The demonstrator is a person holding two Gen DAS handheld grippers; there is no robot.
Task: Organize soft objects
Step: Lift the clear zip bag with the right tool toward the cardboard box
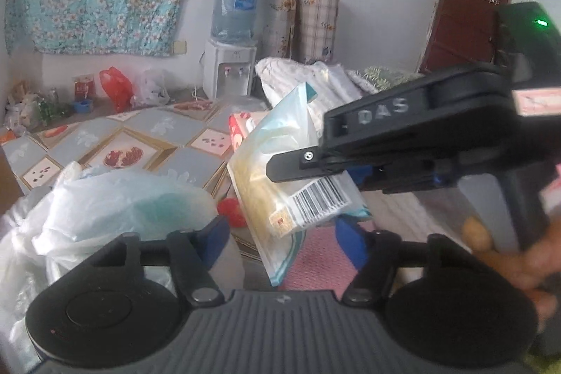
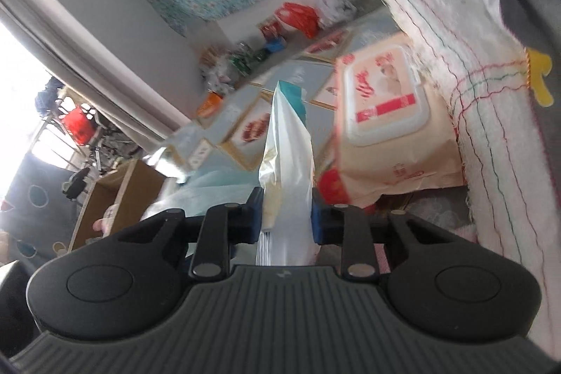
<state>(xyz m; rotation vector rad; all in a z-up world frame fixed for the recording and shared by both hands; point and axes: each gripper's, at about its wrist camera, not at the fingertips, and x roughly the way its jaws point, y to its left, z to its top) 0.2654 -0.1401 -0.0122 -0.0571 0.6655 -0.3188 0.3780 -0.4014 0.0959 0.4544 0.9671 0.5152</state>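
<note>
- The right gripper (image 2: 286,212) was clamped on a flat plastic packet (image 2: 287,163), its blue pads pressing both faces near the lower end, so the packet stood upright above the jaws.
- In the left wrist view the same packet (image 1: 280,170) hung in the air above the tiled surface (image 1: 147,142), pinched by the right gripper (image 1: 298,163) coming in from the right side.
- The left gripper (image 1: 280,233) sat just below and beside the packet, jaws partly apart, with the packet's lower corner between its pads (image 1: 214,237) but no visible press on it: open, holding nothing.
- Risk: the packet looked slick and limp, and the grip was near one end; a quick swing could let it slide out or fold over.
- Risk: if the left gripper shut on the lower corner while the right one pulled, the film could crease or tear.
- Risk: the white plastic bag (image 1: 105,209) lay close to the left jaws and could be snagged by mistake.
- A wet-wipe pack (image 2: 382,114) and a folded towel (image 2: 473,114) lay just beyond, near enough to be bumped.
- Both grippers pointed forward and downward; the right one appeared rolled, as the room ran slanted in its view. Fingers of a hand (image 1: 505,255) wrapped its handle.
</note>
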